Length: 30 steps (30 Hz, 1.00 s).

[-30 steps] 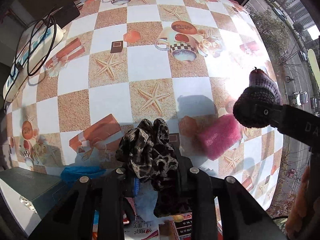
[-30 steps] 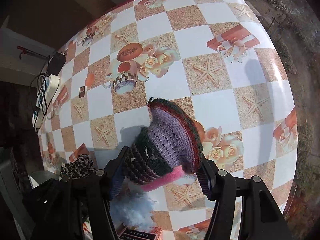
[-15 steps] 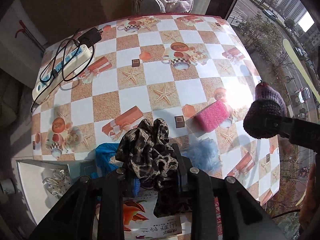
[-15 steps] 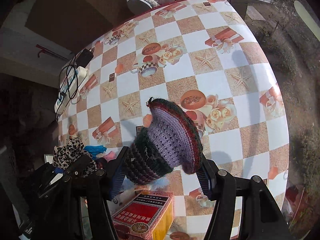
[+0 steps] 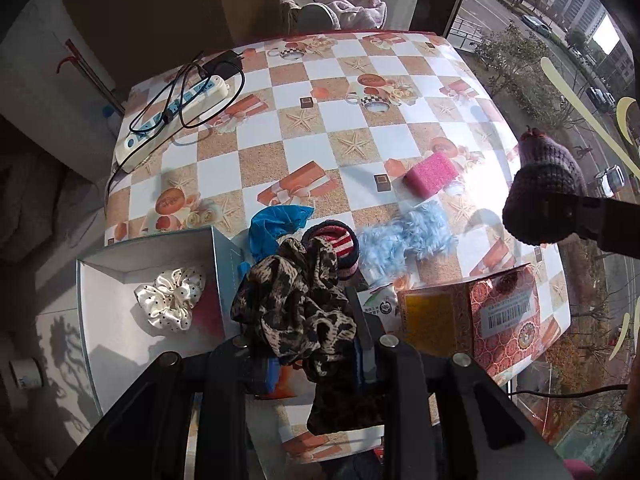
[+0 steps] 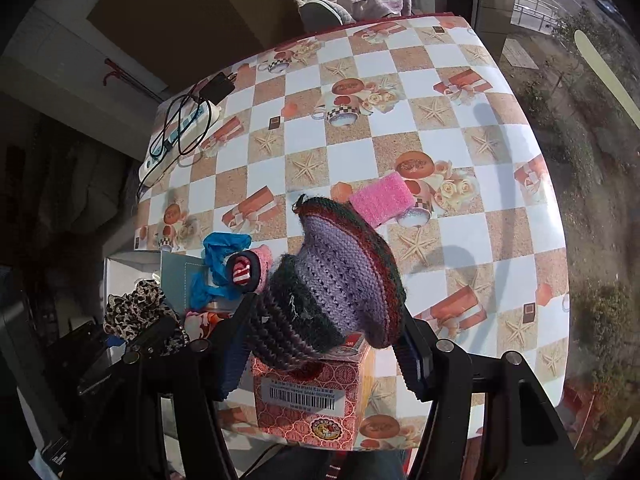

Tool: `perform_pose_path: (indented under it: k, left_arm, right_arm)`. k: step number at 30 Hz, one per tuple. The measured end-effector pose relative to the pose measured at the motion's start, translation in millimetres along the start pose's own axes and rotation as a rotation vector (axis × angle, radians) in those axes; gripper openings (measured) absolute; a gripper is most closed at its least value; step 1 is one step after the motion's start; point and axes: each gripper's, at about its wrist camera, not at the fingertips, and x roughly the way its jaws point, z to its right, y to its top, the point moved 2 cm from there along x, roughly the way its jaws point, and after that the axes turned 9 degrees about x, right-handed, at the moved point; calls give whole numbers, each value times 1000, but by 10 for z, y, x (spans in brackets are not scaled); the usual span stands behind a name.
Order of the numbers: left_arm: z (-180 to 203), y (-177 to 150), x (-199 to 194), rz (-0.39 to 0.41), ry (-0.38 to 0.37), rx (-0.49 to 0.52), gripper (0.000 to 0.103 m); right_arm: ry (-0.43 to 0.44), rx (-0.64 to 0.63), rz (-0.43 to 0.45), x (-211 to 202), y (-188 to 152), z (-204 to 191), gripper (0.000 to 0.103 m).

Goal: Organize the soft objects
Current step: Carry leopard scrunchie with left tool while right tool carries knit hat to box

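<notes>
My left gripper (image 5: 306, 344) is shut on a leopard-print scrunchie (image 5: 296, 304), held above the table's near edge beside an open white box (image 5: 120, 264). A white dotted satin scrunchie (image 5: 170, 298) lies in that box. My right gripper (image 6: 324, 340) is shut on a purple knitted piece with a dark rim (image 6: 332, 280), held above a red patterned box (image 6: 312, 404). On the table lie a pink sponge (image 5: 430, 168), a light blue fluffy piece (image 5: 404, 236), a red-striped hair band (image 5: 334, 244) and a blue crumpled cloth (image 5: 276, 226).
The checkered table (image 5: 320, 128) carries a white power strip with black cables (image 5: 176, 108) at its far left. A chair with clothes (image 5: 336, 4) stands behind the table. A window onto the street (image 5: 560, 40) is on the right.
Both grippers have pulled back and up from the table with their loads. The white box, the red box and the loose soft items have come into view.
</notes>
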Motion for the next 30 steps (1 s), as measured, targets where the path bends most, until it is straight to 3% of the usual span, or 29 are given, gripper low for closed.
perform_pose_path:
  k: [17,30]
  left_arm:
    - [-556,-798,-301,7,52,-81,29]
    - [-813,-1074,-299,-38,64,-54,29]
  right_arm:
    - [32,-132,-56,38,-812,-853,64]
    - [32,-159,-63,76,-1152,-1126,64]
